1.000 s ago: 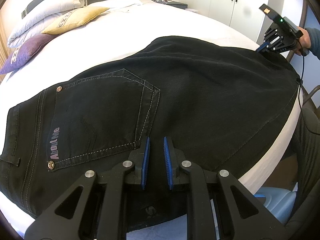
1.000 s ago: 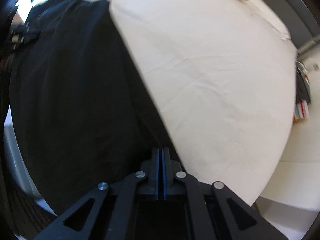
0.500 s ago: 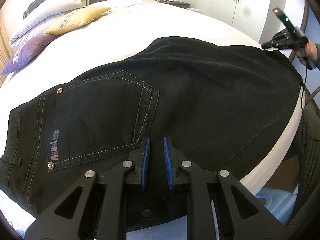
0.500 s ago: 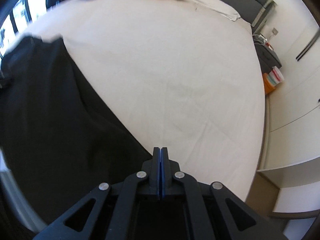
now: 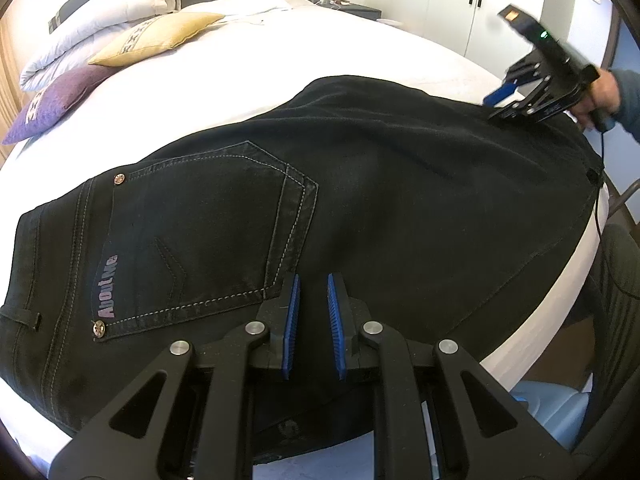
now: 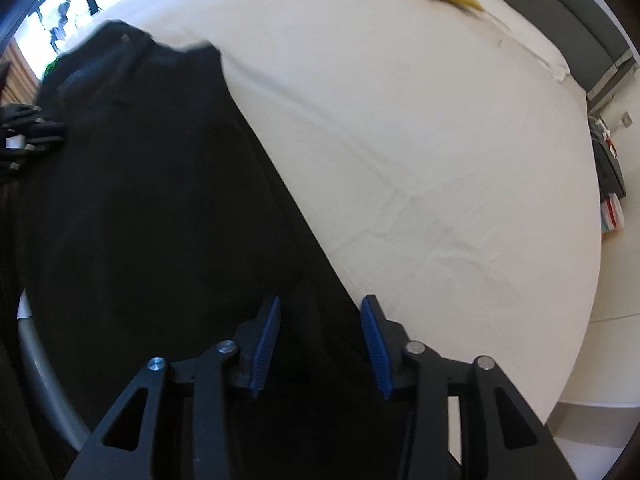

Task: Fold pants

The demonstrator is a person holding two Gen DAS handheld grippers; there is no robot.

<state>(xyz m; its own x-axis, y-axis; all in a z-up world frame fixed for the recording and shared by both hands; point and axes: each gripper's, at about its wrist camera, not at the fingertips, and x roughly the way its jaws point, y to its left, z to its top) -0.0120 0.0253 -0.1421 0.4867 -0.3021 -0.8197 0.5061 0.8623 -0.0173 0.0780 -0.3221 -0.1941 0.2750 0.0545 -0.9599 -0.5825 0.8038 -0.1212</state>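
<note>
Black pants lie flat on the white bed, back pocket up, waistband at the left. My left gripper is open just above the seat of the pants, beside the pocket, holding nothing. In the right wrist view the pants run along the left, their far edge slanting across the sheet. My right gripper is open wide over that edge at the leg end; it also shows in the left wrist view at the far right, held by a hand.
A yellow cushion, a purple cushion and white pillows lie at the head of the bed. White wardrobe doors stand behind. The bed edge drops off at the right, with a chair below.
My right gripper has opened from shut and come back down over the pants' far edge. My left gripper has stayed open in the same place.
</note>
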